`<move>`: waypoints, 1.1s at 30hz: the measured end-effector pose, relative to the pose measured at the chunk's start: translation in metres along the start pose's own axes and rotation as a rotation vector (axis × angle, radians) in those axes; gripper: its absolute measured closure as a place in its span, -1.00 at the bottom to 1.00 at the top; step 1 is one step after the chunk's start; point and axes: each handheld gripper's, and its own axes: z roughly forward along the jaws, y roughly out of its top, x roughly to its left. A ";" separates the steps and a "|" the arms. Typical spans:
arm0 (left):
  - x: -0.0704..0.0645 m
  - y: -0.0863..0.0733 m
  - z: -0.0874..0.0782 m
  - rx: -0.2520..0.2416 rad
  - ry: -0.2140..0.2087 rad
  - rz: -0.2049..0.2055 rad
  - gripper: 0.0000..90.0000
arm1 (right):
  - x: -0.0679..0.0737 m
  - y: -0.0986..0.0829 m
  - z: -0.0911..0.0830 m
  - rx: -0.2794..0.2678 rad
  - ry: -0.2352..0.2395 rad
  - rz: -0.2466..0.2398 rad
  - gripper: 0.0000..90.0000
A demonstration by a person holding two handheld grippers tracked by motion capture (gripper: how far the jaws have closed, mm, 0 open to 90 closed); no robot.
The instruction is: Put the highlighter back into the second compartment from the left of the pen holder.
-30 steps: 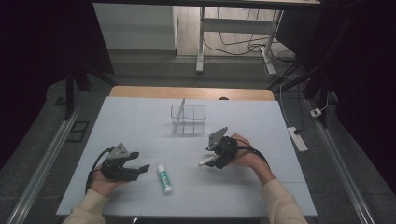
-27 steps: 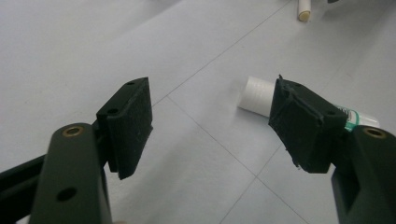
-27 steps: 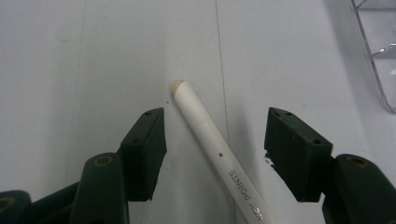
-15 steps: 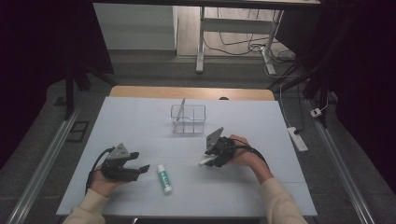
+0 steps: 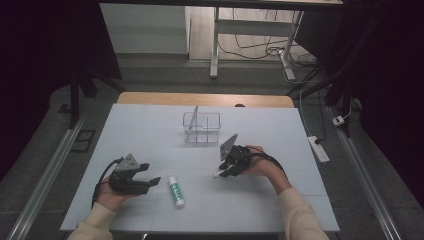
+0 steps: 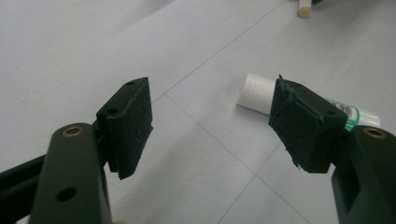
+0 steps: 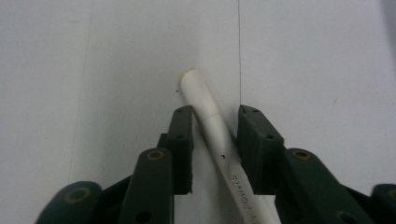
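On the table [image 5: 150, 125], the clear box [image 5: 202, 127] at the far middle holds nothing yet. The right gripper [image 5: 223, 170] is clamped on a white pen [image 7: 208, 112]; the left gripper [image 5: 150, 178], wide open and empty, sits beside the glue stick [image 5: 176, 191] near the front, not yet picked up.

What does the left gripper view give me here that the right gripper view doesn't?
Left gripper view: the open left gripper, with a green-labelled white glue stick lying just past one jaw, untouched.

Right gripper view: the right gripper with a white pen lying between its jaws, printed lettering along the barrel, tip pointing away; whether the pads press it is unclear.

Both: the pale table surface with thin seam lines. The pen's tip also peeks in at the left view's top edge.
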 end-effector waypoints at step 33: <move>0.002 0.000 -0.002 -0.006 0.008 -0.008 -0.33 | 0.002 -0.008 -0.026 -0.090 -0.089 0.098 0.74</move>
